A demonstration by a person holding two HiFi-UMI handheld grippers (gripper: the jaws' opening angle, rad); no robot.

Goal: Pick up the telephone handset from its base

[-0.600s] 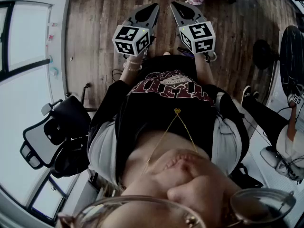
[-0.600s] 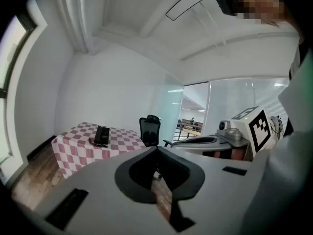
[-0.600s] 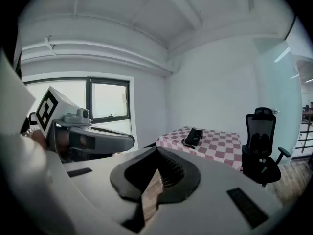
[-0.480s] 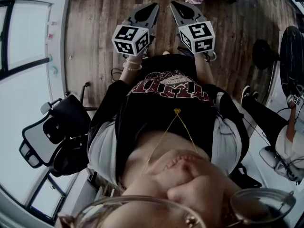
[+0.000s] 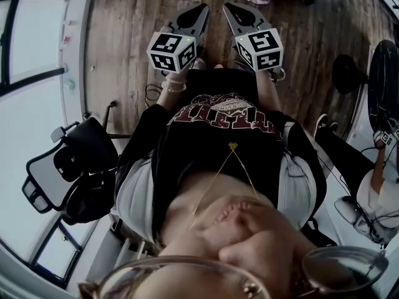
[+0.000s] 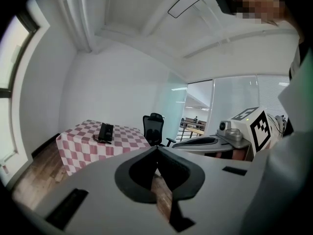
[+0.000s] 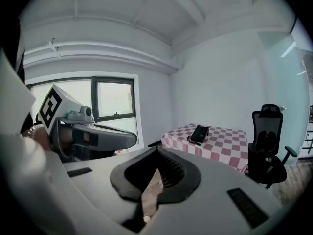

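Closest in, a person in a dark printed top holds both tools out in front of the torso, side by side and level with each other, above a wooden floor. The left gripper has its jaws drawn fully together: in its own view the dark pads meet at their tips with nothing caught between them, only floorboards showing through the hollow behind. The right gripper matches it, its jaws also closed tip to tip on nothing. Each tool shows in the other's view, just beside it and apart from it.

To the person's left, near a wall of tall panes, stands a dark office chair.

Well beyond both grippers, across the open floor, a table draped in a red-and-white checked cloth sits by the white wall. The telephone lies on top of that cloth, a small dark shape with a cord trailing beside it; from this far off the handset and base cannot be told apart. Neither gripper is anywhere near it.

A second black office chair stands just beside the table. A dark-framed window is set in the wall past the left gripper.
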